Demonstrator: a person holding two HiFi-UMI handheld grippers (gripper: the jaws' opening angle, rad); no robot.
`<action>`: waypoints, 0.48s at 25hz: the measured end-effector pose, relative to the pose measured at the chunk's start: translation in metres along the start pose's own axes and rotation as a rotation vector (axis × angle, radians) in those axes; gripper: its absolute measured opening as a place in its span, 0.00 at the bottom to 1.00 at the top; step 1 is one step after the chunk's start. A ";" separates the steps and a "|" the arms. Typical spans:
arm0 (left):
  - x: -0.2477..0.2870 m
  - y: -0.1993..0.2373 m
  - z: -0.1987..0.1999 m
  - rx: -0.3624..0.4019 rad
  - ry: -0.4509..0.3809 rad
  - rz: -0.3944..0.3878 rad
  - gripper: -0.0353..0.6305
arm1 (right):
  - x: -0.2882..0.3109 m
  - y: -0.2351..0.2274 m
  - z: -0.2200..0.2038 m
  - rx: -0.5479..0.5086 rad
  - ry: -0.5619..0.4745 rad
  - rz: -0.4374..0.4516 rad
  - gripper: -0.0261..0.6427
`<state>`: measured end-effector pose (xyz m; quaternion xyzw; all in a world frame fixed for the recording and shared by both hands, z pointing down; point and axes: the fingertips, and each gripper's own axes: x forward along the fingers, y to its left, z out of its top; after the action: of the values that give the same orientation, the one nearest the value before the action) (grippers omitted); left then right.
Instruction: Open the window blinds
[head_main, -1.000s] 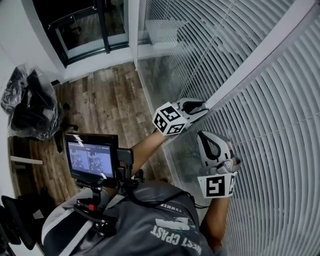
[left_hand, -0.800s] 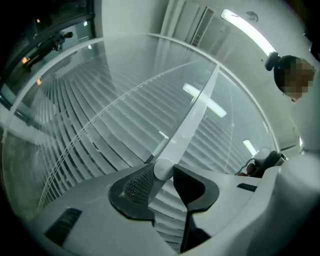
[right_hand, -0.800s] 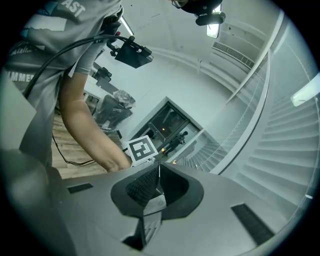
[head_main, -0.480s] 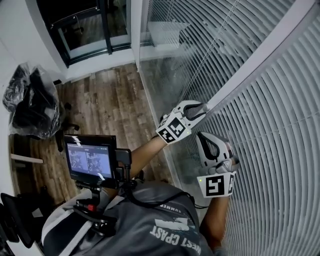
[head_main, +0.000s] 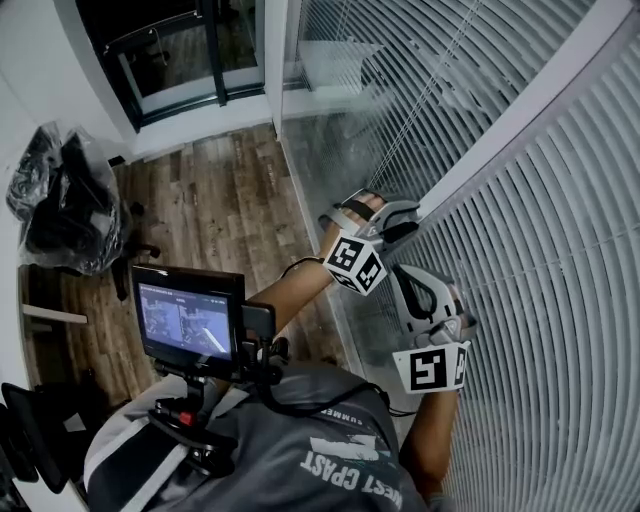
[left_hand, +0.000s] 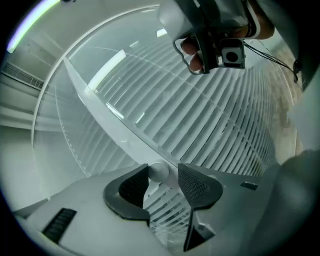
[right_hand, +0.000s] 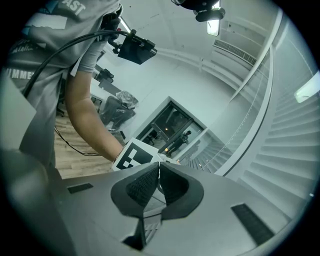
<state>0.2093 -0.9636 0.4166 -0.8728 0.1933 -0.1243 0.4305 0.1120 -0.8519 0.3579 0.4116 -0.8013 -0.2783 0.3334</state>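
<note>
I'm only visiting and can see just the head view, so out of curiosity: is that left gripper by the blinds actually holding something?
Observer: Its own view shows a white rod between the jaws of the left gripper. They have just been opening and aren't pressing on it.
Operator: And the right gripper?
Observer: Its own view shows the jaws closed together at the tips.
Operator: Anything overhead?
Observer: A lit ceiling light, seen in the right gripper view.

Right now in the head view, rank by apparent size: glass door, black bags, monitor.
1. glass door: largest, though cropped at top.
2. black bags and monitor: about alike; monitor is nearer the camera, so no ranking.
</note>
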 end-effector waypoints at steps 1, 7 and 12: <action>-0.001 0.001 0.000 0.000 -0.004 -0.002 0.33 | 0.000 0.000 0.000 0.001 0.002 0.001 0.04; -0.003 0.006 -0.002 -0.026 0.003 -0.037 0.24 | 0.001 0.004 -0.004 0.007 0.015 0.003 0.04; -0.003 0.013 -0.007 -1.001 -0.222 -0.108 0.24 | 0.001 0.001 -0.004 0.006 0.010 0.002 0.04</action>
<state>0.2007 -0.9747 0.4104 -0.9887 0.1366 0.0548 -0.0289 0.1139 -0.8524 0.3611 0.4133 -0.8007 -0.2736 0.3366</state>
